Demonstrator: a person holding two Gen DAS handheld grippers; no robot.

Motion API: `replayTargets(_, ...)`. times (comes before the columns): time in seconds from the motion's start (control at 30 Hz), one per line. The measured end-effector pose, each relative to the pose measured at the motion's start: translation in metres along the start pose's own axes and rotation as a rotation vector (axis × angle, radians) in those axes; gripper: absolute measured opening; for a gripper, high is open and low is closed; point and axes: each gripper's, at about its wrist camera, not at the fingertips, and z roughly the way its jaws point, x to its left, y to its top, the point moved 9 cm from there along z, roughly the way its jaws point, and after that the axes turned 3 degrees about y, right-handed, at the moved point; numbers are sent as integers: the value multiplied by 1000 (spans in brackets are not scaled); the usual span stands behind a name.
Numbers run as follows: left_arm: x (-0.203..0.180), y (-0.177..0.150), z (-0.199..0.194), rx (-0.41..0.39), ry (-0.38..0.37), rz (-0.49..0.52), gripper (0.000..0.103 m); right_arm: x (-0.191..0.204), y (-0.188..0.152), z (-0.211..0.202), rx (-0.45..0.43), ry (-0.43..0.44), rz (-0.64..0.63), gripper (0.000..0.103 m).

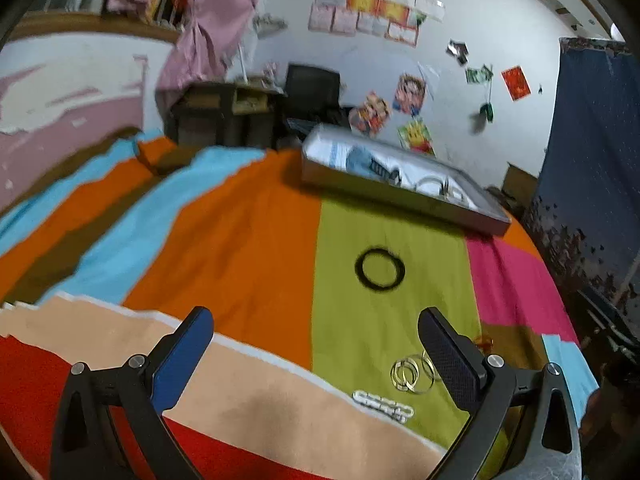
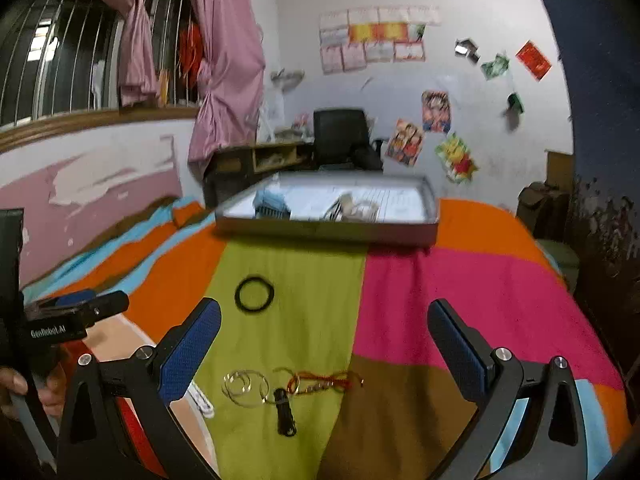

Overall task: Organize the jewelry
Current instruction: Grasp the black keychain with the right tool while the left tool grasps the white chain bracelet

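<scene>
Both tools are held low over the near edge of the bed [image 2: 460, 280], each with its jaws spread wide and empty, apparently poised to choose a piece rather than carry one. The right hand-held gripper [image 2: 324, 328] faces the loose jewelry lying on the green stripe of the bedspread: thin gold hoops [image 2: 244, 388], a black clip [image 2: 285, 412] just beside them, and a red-and-gold thread bracelet [image 2: 324, 384] stretched toward the brown patch. The left hand-held gripper [image 1: 316, 336] sees the same hoops near its right finger, with a white chain bracelet [image 1: 384, 400] closer to the near edge. Farther along the green stripe, well apart from this cluster, lies a black ring-shaped band [image 2: 254, 294]. At the far edge rests a shallow grey tray [image 2: 320, 232], already holding a few blurred pieces, judged the destination for sorting.
</scene>
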Motion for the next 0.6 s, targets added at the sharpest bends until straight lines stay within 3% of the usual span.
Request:
replayTargets(0.13, -1, -17, 19, 106, -51, 25, 103, -1, -28, 25, 128, 53, 2, 101)
replayTargets(0.27, -9, -33, 27, 179, -83, 110, 103, 4, -58, 42, 228, 97, 0, 99)
replayTargets(0.33, -16, -39, 28, 199, -106, 146, 99, 8, -71, 48, 272, 119, -9, 90)
replayTargets(0.4, -26, -47, 29, 226, -143, 182, 91, 12, -86, 56, 327, 143, -15, 73)
replayTargets(0.5, -40, -60, 35, 279, -202, 218, 79, 15, -99, 63, 380, 182, -11, 63)
replayTargets(0.6, -47, -71, 43, 336, -266, 188, 78, 18, -105, 66, 409, 211, -21, 51)
